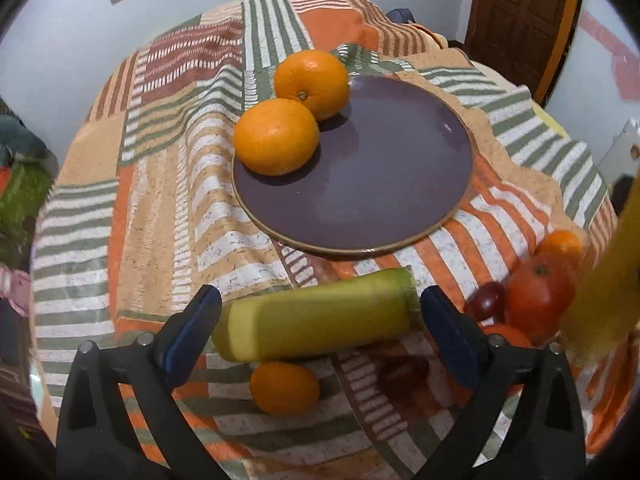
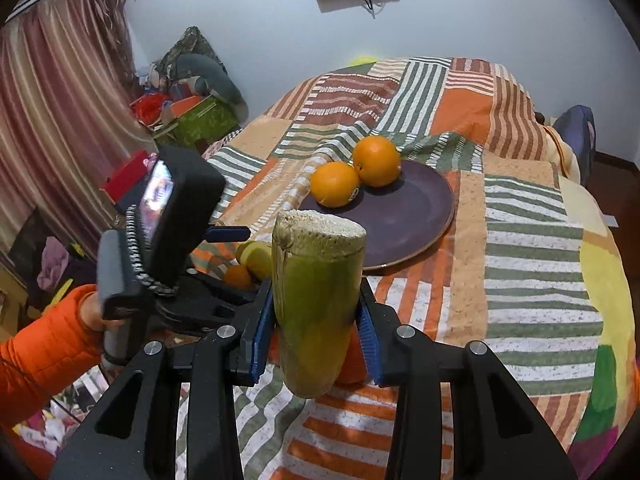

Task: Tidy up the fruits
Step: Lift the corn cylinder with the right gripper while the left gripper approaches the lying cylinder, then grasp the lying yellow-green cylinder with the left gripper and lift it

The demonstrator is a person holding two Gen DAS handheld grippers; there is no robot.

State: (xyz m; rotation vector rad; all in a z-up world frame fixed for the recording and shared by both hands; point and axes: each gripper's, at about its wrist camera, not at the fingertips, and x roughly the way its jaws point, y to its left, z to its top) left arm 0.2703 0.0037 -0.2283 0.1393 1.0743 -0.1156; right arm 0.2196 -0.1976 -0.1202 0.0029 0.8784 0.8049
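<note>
A dark purple plate [image 1: 380, 184] sits on the patchwork cloth with two oranges [image 1: 276, 136] [image 1: 312, 82] at its far left rim. My left gripper [image 1: 320, 308] is shut on a yellow-green cane piece [image 1: 316, 316], held crosswise by its two ends above the cloth in front of the plate. A small orange [image 1: 285, 387] lies under it. My right gripper [image 2: 316, 320] is shut on a second green cane piece [image 2: 316, 292], held upright. The plate [image 2: 404, 216] and oranges [image 2: 335, 184] lie beyond it.
A red apple [image 1: 536, 300], dark plums [image 1: 486, 300] and another orange [image 1: 560, 242] lie on the cloth right of my left gripper. The left gripper body and an orange sleeve [image 2: 44, 352] fill the right view's left side. Boxes and curtains stand beyond the table.
</note>
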